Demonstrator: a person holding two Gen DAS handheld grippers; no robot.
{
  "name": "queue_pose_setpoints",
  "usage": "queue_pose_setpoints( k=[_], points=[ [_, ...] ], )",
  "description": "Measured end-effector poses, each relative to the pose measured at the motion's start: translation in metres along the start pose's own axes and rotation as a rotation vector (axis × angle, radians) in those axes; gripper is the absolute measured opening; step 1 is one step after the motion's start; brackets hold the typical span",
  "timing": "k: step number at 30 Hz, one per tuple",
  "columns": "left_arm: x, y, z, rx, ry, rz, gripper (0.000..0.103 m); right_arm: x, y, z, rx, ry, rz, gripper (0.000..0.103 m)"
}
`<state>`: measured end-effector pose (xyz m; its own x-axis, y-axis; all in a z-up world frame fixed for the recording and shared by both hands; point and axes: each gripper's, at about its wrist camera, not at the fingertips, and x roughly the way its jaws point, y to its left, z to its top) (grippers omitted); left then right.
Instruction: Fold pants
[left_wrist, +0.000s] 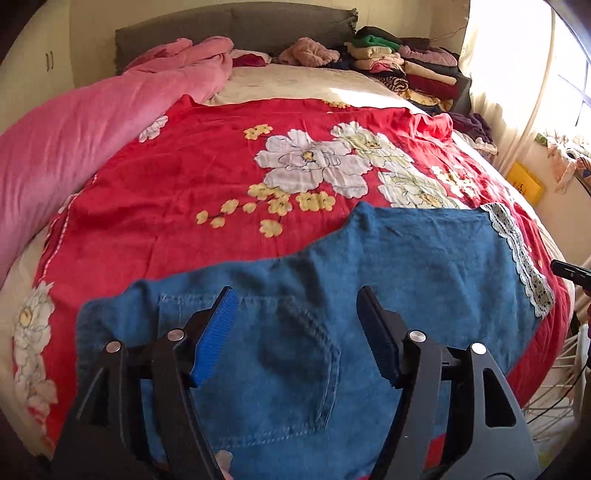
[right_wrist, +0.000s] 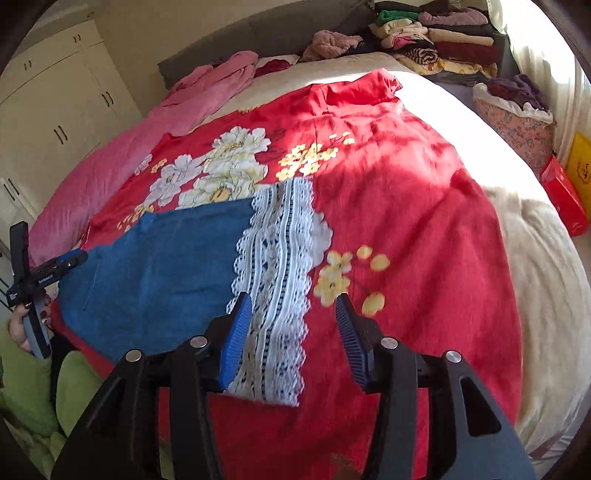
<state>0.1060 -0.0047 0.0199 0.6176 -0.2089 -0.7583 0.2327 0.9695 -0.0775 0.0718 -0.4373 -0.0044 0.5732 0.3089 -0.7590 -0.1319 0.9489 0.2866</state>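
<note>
my left claw (left_wrist: 295, 332) is spread over the blue pants (left_wrist: 406, 266), nothing pinched. right claw (right_wrist: 293, 332) is spread too, above the lace hem (right_wrist: 280, 258). pants lie flat on the red floral blanket (left_wrist: 184, 166) on the bed.

Blue denim pants (left_wrist: 388, 266) end in a white lace hem (right_wrist: 280, 280) with what look like dark blue dots. The bedspread (left_wrist: 192, 177) is red with white and yellow flowers. At ten o'clock lies a pink quilt (left_wrist: 74, 129). The gripper pads (right_wrist: 236, 336) are blue.
</note>
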Motion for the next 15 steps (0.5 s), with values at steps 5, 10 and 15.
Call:
queue_pose_setpoints(
  k=[5,10,15],
  points=[
    [-0.002,0.021,-0.013,-0.07,0.053,0.074,0.06,0.012,0.001,-0.014,0.036,0.033,0.022,0.046],
    [0.011,0.046,-0.024,-0.137,0.112,0.172,0.051,0.033,0.013,-0.03,-0.042,0.111,-0.025,0.027],
    [0.01,0.059,-0.028,-0.172,0.111,0.184,0.04,0.018,0.018,-0.036,-0.065,0.093,-0.042,0.017]
  ],
)
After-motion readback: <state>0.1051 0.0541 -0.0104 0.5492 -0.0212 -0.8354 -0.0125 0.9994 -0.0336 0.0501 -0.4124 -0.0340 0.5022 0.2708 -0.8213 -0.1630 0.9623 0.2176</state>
